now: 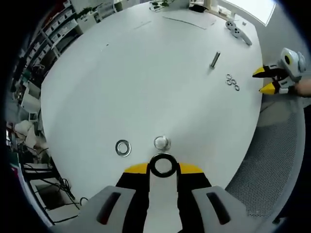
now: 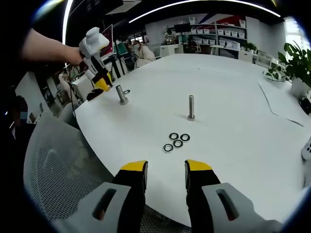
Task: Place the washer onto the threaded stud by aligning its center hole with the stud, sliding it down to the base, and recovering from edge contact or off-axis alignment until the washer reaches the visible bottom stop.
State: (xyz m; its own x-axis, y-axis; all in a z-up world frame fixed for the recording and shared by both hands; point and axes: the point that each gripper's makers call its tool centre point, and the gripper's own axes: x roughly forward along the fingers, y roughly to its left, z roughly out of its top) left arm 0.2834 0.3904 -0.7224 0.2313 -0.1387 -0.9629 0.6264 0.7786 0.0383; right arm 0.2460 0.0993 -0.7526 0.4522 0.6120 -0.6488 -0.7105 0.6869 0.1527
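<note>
In the left gripper view my left gripper (image 1: 163,168) is shut on a dark washer (image 1: 163,165), held flat between the yellow tips. It sits just short of a threaded stud (image 1: 162,142), seen end-on and standing on the white table (image 1: 146,87). A loose washer (image 1: 123,148) lies left of that stud. In the right gripper view the left gripper (image 2: 98,85) hovers beside this stud (image 2: 120,94). My right gripper (image 2: 165,169) is open and holds nothing, near the table's edge. Ahead of it lie three washers (image 2: 176,141) and a second upright stud (image 2: 191,108).
A grey mesh chair (image 2: 63,165) stands against the table's edge by my right gripper (image 1: 269,80). A grey controller (image 1: 238,31) and papers (image 1: 189,20) lie at the far side. A potted plant (image 2: 296,63) stands at the right. Shelves (image 2: 218,34) line the room.
</note>
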